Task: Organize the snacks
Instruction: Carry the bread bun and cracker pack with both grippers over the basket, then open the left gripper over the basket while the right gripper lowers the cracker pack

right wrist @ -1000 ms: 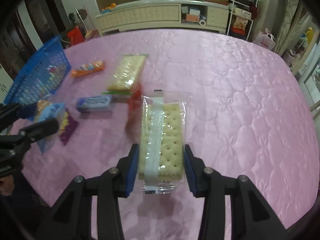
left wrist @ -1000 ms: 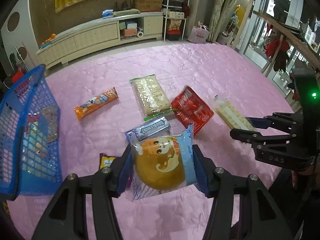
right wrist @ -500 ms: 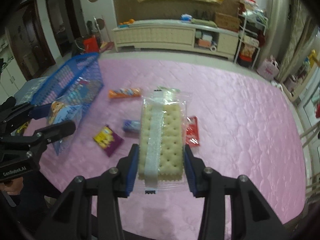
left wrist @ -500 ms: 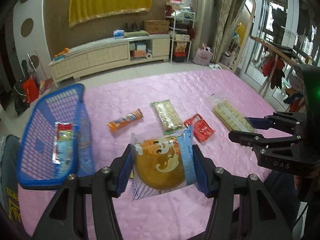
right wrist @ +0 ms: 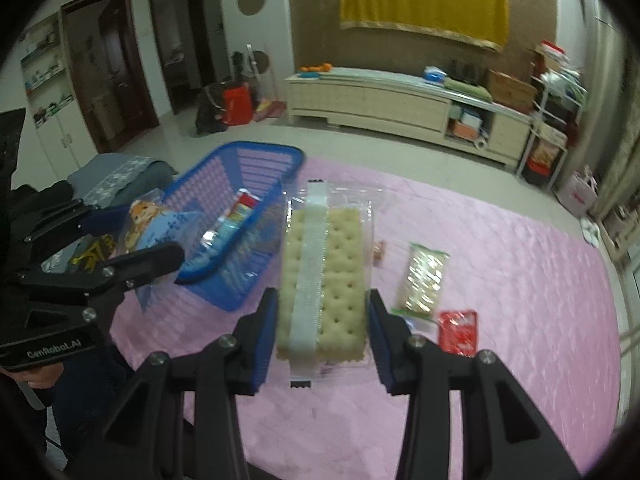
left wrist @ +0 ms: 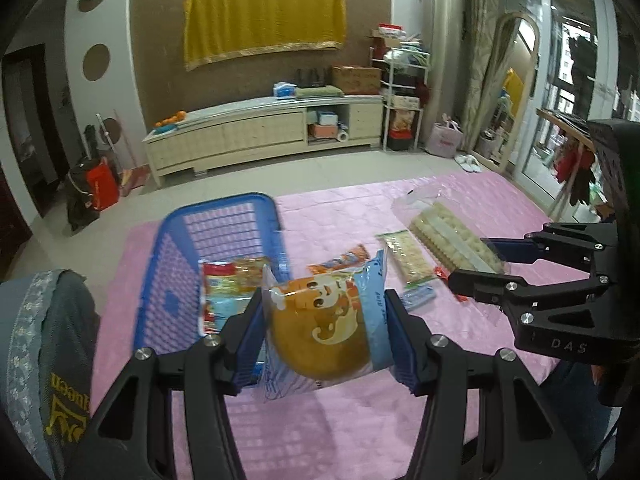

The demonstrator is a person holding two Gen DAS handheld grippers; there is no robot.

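Left gripper (left wrist: 324,334): blue ribbed pads clamped on bun packet (left wrist: 326,330), glossy crinkled film, round golden bun inside, held above the quilt.
Right gripper (right wrist: 322,336): pads pinching cracker pack (right wrist: 324,280), clear wrap, flat rectangular dimpled biscuits, held in the air.
Basket (left wrist: 176,280): blue plastic lattice, one flat packet inside.
Quilt (right wrist: 520,320): pink, stitched; slim wrapped snacks scattered.

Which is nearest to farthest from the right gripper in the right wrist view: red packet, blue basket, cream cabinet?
From the right gripper:
1. Red packet, just right on the pink cover.
2. Blue basket, farther, up left.
3. Cream cabinet, farthest, against the back wall.
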